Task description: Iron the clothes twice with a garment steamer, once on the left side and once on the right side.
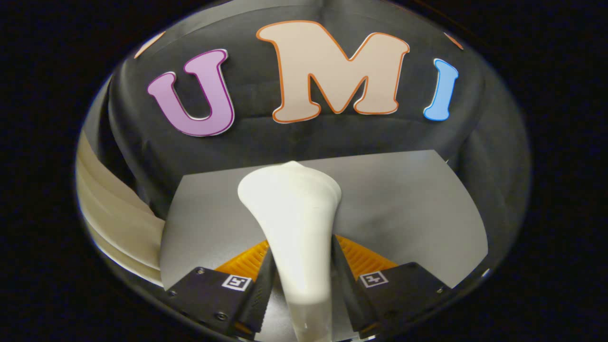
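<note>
Gripping steamer [297,223], jaws closed on handle, seemingly over garment [408,199]

a staged recording booth, not a home: black cloth wall [332,137] draped behind a bare grey ironing surface [403,204].

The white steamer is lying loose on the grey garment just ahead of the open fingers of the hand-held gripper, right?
Not quite. The gripper view shows the white steamer held between the fingers of the hand-held gripper, which press on its handle from both sides, not lying loose ahead of open fingers. Its wide head does reach out over the grey garment.
</note>
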Demonstrator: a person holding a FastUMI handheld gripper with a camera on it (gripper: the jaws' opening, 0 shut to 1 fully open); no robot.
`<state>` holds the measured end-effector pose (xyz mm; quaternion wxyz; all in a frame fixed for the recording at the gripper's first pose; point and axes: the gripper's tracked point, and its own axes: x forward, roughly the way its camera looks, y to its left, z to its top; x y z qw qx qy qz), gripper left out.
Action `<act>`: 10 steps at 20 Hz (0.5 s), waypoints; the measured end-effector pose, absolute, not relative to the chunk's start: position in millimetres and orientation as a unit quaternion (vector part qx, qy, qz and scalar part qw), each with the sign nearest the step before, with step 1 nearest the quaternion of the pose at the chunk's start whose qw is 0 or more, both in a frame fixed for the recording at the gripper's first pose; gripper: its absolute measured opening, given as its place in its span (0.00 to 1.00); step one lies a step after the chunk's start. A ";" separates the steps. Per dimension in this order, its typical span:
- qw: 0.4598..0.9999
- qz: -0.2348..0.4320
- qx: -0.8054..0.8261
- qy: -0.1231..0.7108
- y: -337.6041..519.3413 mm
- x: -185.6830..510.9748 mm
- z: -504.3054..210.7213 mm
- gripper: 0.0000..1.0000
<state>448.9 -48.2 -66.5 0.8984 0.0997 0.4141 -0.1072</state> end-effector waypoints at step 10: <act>0.955 -0.111 0.065 0.267 -44.3 420.5 -12.5 0.46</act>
